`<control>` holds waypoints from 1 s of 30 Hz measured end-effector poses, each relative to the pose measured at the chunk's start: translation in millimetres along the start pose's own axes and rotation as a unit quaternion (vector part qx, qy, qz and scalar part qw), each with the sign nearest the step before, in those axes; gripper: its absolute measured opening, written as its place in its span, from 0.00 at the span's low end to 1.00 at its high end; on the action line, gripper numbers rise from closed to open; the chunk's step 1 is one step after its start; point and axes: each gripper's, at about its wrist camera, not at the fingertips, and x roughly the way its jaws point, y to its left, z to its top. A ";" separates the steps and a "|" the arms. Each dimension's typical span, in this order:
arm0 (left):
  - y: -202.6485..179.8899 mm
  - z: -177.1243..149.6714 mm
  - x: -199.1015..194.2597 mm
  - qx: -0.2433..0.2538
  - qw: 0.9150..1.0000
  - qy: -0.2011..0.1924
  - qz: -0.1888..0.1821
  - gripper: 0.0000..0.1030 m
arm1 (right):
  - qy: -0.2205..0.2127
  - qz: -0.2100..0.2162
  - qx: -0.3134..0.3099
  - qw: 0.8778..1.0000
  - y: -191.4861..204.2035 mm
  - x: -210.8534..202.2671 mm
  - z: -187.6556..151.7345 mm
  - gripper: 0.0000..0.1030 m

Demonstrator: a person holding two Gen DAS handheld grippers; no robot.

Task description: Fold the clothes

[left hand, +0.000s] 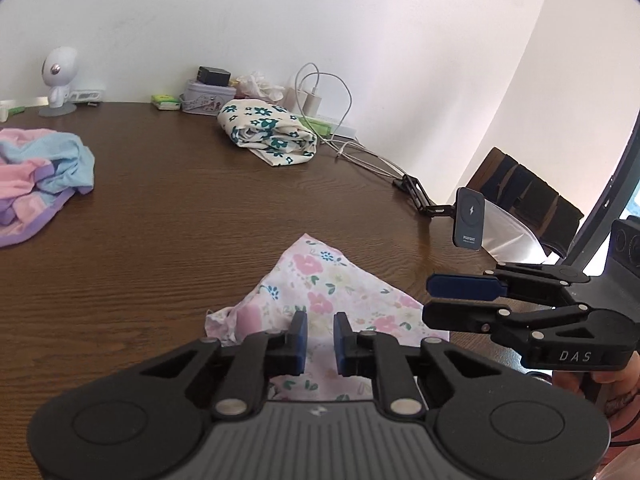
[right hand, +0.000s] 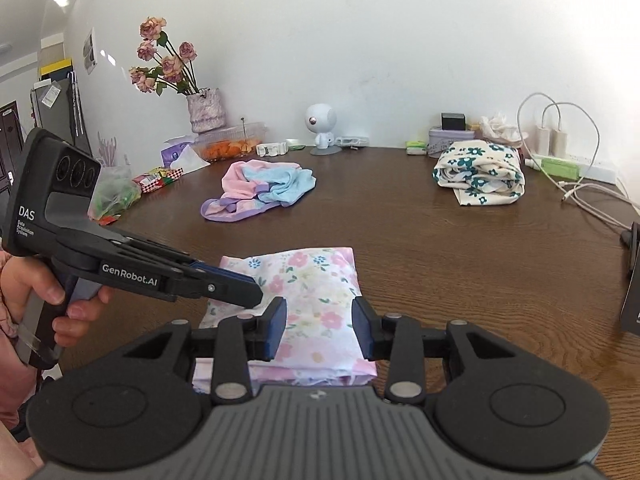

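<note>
Pink floral cloth (right hand: 308, 300) lies folded on the near part of the brown table (right hand: 440, 248), under both grippers. Over it the left gripper (left hand: 320, 338) hangs with a narrow gap between its blue pads, pinching nothing, while the right gripper (right hand: 320, 328) stands with jaws spread wider and nothing held between them. Farther back sit a crumpled pink-and-blue garment (right hand: 260, 190) and a folded green-flowered bundle (right hand: 478, 174).

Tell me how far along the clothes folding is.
Done: the cream cloth with green flowers sits folded by the wall. In hand: the pink floral cloth lies folded under the left gripper and right gripper, both open. Left: the pink, blue and purple garment lies crumpled.
</note>
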 end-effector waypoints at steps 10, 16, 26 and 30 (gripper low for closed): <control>30.6 -1.0 -12.9 -0.092 0.995 -0.047 -0.004 0.11 | 0.066 0.006 -0.029 0.997 18.4 27.9 -22.4 0.28; 33.1 6.2 -13.4 -0.086 0.995 -0.050 0.024 0.10 | 0.046 0.007 -0.022 0.999 20.8 20.7 -15.6 0.29; 40.0 2.0 8.6 -0.079 0.996 -0.008 0.045 0.05 | 0.075 0.016 -0.039 0.996 22.5 48.8 -5.7 0.27; 39.4 3.1 16.0 -0.060 0.997 0.007 0.051 0.02 | 0.083 0.014 -0.023 0.996 20.6 53.0 -8.2 0.26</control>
